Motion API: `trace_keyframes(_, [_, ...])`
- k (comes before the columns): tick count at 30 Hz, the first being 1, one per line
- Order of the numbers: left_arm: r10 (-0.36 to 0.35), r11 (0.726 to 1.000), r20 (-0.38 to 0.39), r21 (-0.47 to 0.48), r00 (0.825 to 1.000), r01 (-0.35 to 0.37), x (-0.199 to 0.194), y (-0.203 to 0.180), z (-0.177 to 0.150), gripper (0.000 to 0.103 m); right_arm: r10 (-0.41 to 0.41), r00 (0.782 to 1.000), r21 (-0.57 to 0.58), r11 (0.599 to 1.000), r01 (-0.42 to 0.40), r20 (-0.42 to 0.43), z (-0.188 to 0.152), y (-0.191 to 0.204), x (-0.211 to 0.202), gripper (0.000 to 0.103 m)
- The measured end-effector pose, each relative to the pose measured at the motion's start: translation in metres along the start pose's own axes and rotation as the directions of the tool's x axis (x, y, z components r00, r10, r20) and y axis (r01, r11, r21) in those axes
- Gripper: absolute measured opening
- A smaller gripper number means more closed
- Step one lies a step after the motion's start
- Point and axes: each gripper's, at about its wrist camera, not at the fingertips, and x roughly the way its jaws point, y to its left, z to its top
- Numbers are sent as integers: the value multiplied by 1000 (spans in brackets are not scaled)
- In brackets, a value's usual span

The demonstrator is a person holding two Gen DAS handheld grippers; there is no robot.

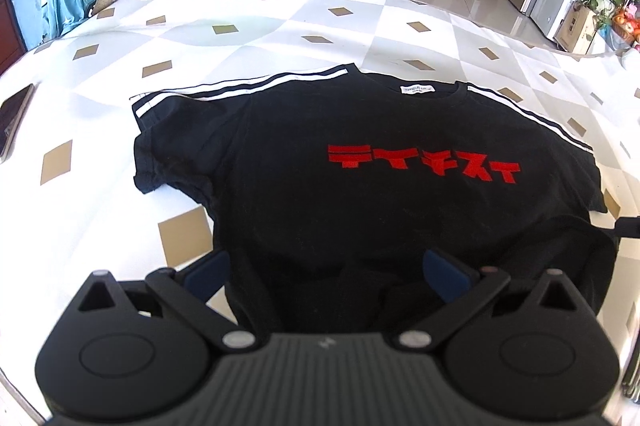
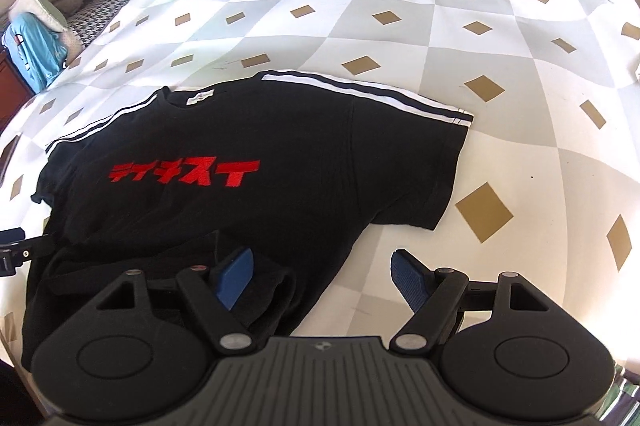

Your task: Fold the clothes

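The folding looks barely begun: the black T-shirt lies front-up and spread across the middle of the checked cloth, both sleeves out flat, collar toward the top of the frame, and only its bottom hem appears turned or bunched up into a loose lump at the lower edge of both views. I judge that the main folds, sleeves in and body doubled over, are all left to do. The left gripper hangs over that hem, its blue pads wide apart with dark cloth lying between them and nothing pinched as far as I can see. The right gripper is likewise spread, one pad over the bunched hem at lower left of its view, the other over bare cloth at lower right, pressing on nothing. The shirt is plain black with red block lettering across the chest, white stripes along the shoulders and sleeves, and a small white label inside the neck. The fabric looks soft and thin, lightly creased near the left-frame sleeve.
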Motion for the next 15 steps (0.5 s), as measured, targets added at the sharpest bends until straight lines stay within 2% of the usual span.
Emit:
trace_keyframes(6, [-33, 999, -2, 28, 999, 33, -13, -9, -22, 103, 22, 1000, -16, 1000, -22, 4, -15, 4, -11, 74])
trace_keyframes(15, [-35, 999, -45, 15, 998, 35, -17, -8, -50, 103, 55, 998, 81, 995, -53, -28, -27, 6, 6, 74])
